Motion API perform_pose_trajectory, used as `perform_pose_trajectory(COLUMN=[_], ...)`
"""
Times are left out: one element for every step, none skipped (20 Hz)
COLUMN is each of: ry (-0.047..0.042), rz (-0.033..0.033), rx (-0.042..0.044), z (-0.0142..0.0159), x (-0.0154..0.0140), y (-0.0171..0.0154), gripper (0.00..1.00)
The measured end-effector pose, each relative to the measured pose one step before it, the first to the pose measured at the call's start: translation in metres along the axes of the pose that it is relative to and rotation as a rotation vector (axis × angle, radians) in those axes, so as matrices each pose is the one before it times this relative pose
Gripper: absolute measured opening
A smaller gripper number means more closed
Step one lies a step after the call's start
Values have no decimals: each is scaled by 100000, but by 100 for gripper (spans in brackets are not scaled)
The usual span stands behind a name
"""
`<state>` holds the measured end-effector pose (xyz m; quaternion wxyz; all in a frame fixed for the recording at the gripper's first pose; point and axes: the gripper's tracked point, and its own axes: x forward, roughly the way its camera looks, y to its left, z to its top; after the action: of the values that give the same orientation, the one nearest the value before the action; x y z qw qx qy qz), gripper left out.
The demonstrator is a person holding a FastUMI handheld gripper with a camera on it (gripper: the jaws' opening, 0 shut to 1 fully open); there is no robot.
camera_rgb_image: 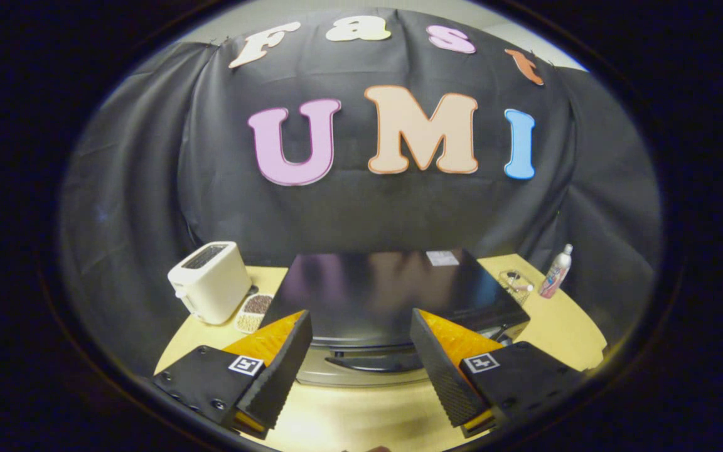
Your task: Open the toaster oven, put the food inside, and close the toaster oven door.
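Fingers of the gripper (360, 339) stand wide apart, holding nothing — the toaster oven (393, 295) sits just ahead, its handle (368, 363) showing between them (door closed). On the wooden table (562, 326), a white toaster (209, 281) stands beside the oven, a bottle (556, 271) beyond its other side.

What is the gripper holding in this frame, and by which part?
Nothing is held. The gripper is open, its fingers spread apart above the front of the black glossy-topped toaster oven, touching nothing.
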<state>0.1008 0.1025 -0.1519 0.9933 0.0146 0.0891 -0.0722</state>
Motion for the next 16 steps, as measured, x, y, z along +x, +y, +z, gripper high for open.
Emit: perform_pose_trajectory(ry=[-2529, -2132, -1293, -546, -853, -252, 70, -11, -113, -405, -688, -565, -61, 258, 98, 5], rz=[860, 763, 1017, 250, -941, -967, -1107, -1587, -1008, -1113, -624, -726, -668, -612, -701, -533], rx=[1358, 1225, 793, 7, -830, -1213, -1269, -917, -459, 400, 738, 511, 340, -57, -301, -352], z=[1375, 1281, 995, 752, 690, 453, 335, 345, 291, 355, 358, 187, 62, -1, 29, -103], x=[-447, -438, -413, -353, -354, -403, -355, -295, -340, -130, -121, 13, -9, -38, -8, 159], y=[293, 240, 257, 93, -235, -255, -279, -372, -337, -295, -248, -319, -326, -307, -429, -329], gripper=[100, 100, 100, 99, 99, 99, 99, 99, 99, 99, 99, 99, 99, 99, 99, 99])
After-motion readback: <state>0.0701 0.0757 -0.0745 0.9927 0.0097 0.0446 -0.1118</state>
